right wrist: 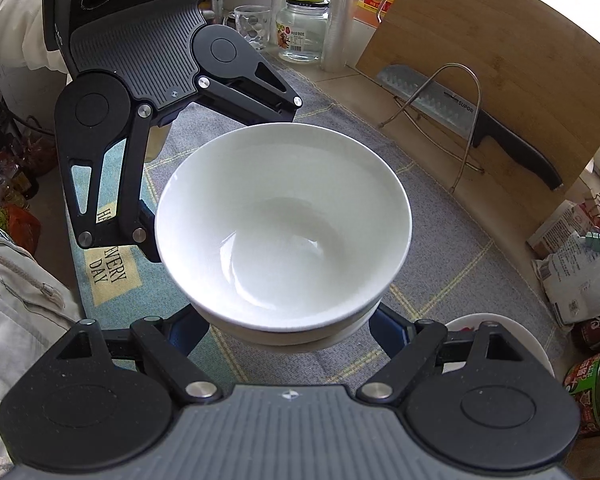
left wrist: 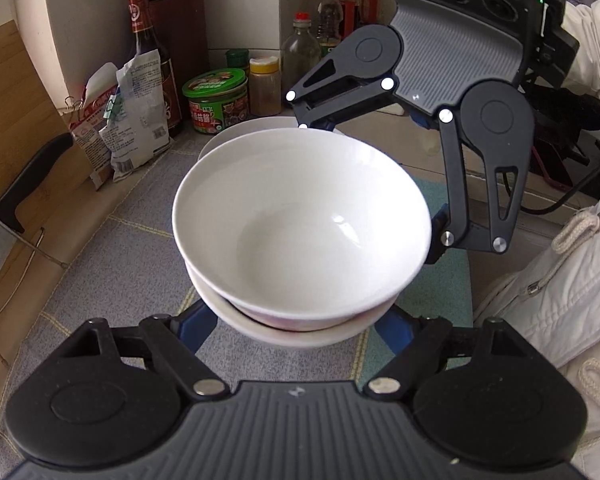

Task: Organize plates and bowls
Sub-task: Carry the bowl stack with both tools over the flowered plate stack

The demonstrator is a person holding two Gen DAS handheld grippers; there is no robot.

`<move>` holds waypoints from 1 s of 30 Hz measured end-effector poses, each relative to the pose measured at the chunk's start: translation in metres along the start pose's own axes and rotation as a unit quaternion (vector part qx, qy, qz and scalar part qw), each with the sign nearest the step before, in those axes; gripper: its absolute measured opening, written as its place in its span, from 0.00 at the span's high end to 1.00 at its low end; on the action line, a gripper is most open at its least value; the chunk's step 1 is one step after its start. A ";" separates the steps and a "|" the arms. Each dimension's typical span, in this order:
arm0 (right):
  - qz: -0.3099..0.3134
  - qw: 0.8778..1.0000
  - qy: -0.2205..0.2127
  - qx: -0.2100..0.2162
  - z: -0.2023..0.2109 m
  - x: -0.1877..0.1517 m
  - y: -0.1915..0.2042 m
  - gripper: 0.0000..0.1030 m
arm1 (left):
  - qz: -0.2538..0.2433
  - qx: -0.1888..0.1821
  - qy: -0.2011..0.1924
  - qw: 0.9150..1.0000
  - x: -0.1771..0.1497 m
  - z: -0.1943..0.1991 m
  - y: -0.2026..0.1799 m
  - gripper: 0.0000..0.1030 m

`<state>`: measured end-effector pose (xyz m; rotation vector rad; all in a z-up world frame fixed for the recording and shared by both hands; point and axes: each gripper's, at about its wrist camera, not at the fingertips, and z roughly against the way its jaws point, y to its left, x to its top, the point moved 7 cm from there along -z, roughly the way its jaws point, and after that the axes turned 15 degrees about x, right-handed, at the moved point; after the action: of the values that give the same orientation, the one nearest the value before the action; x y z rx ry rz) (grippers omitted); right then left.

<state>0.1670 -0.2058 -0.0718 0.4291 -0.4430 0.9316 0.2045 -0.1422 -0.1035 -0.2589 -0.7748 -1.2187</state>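
Seen from the left wrist, starting left. Propped just off the left edge of the grey mat (left wrist: pixel 112 264): a wooden cutting board (left wrist: pixel 12 120) with a black-handled knife (left wrist: pixel 28 176) racked against it, probably parked there to keep the mat free for crockery. Along the mat's far edge: clipped food packets (left wrist: pixel 132 120), a dark sauce bottle (left wrist: pixel 148 40) and a green tin (left wrist: pixel 216 100), all pushed back out of the working area.

Over the middle of the mat: a white top bowl (left wrist: pixel 300 224) nested in a lower bowl (left wrist: pixel 292 332), already stacked, so likely being handled as one load. Just behind them, nearer the mat's far edge: another white dish (left wrist: pixel 260 124), perhaps where the stack belongs.

Left gripper (left wrist: pixel 296 330): spread wide, blue fingers (left wrist: pixel 196 328) flanking the lower bowl under its rim, placed to cradle rather than pinch. Cannot tell whether the pads actually press the porcelain, nor whether the stack rests on the mat or hangs above it.

Toward the mat's right side: right gripper (right wrist: pixel 290 334), likewise spread around the lower bowl from the opposite side, presumably so the smooth, heavy stack stays balanced.
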 end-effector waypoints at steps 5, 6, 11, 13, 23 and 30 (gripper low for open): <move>-0.007 1.000 -0.003 -0.013 0.021 -0.019 -0.026 0.13 | -0.012 -0.006 -0.009 1.000 0.031 -0.026 -0.009 0.18; -0.009 1.000 -0.004 -0.016 0.027 -0.025 -0.031 0.13 | -0.014 -0.008 -0.010 1.000 0.037 -0.032 -0.010 0.18; -0.018 0.999 -0.005 -0.031 0.049 -0.048 -0.056 0.13 | -0.026 -0.012 -0.017 0.999 0.061 -0.057 -0.017 0.18; -0.021 0.999 -0.005 -0.035 0.057 -0.056 -0.065 0.13 | -0.028 -0.015 -0.018 0.999 0.070 -0.066 -0.019 0.18; -0.034 0.998 -0.003 -0.055 0.071 -0.084 -0.102 0.13 | -0.042 -0.014 -0.018 0.999 0.099 -0.105 -0.021 0.18; -0.043 0.998 0.000 -0.053 0.068 -0.094 -0.120 0.13 | -0.041 -0.014 -0.010 0.999 0.100 -0.121 -0.019 0.18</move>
<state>0.2063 -0.3674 -0.0855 0.3500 -0.4688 0.8210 0.2478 -0.2921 -0.1296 -0.2655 -0.7922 -1.3061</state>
